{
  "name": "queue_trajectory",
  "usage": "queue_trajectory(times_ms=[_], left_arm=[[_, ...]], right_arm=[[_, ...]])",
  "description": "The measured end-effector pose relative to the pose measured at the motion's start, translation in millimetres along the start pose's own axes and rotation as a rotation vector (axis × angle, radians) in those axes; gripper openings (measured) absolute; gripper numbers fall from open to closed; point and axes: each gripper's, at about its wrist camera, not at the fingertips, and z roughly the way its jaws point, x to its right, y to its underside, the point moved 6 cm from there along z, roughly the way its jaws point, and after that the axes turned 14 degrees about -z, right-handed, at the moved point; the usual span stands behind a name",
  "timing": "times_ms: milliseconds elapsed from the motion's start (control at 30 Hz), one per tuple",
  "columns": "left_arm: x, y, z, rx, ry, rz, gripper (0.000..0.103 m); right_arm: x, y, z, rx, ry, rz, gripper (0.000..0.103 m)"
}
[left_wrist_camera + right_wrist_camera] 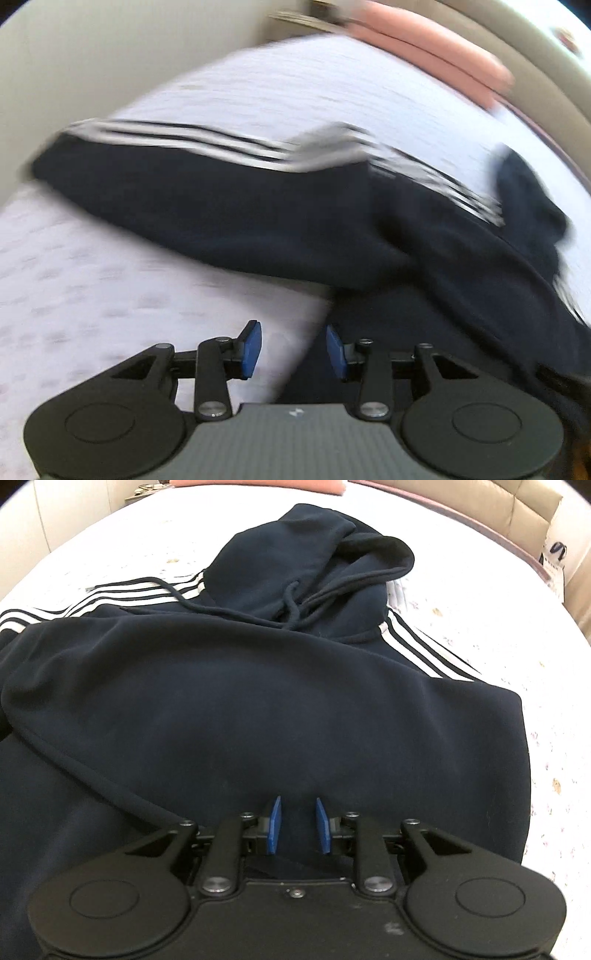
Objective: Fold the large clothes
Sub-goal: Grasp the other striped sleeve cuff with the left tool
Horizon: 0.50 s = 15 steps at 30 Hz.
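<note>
Right wrist view: navy hoodie point(258, 709) spread on a white bedspread point(554, 646), hood point(314, 565) at the far end with drawcords trailing over the chest. White stripes along both shoulders. Left sleeve point(74, 686) folded in across the body, its edge running diagonally toward the near hem. Right gripper point(297, 825) low over the lower front of the hoodie, blue pads point(274, 825) a little apart, dark cloth showing in the gap; whether gripping or merely hovering, cannot tell. Beyond the hood, a pink pillow point(258, 485); a beige padded surround point(517, 513) at upper right.

Left wrist view, heavily blurred: striped sleeve point(207, 192) stretched leftward over the bedspread point(92, 295), rest of the hoodie point(461, 280) bunched to the right. Left gripper point(293, 349) released, pads point(253, 349) parted, nothing clamped; one pad over the bedspread, the other over dark fabric at the hoodie's edge. Pink pillow point(424, 40) at the far side.
</note>
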Motion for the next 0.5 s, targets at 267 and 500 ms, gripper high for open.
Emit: queue_trajectory(times_ms=[267,500], left_arm=[[-119.6,-98.8,0.8,0.115,-0.124,-0.226,0.044],[-189.6,-190.0,36.5,0.15,-0.141,-0.357,0.054]], right_arm=[[-6.3,-7.0,4.3,-0.062,0.047,0.019,0.027],[-16.5,-15.0,9.5,-0.12,0.136,0.024,0.027]])
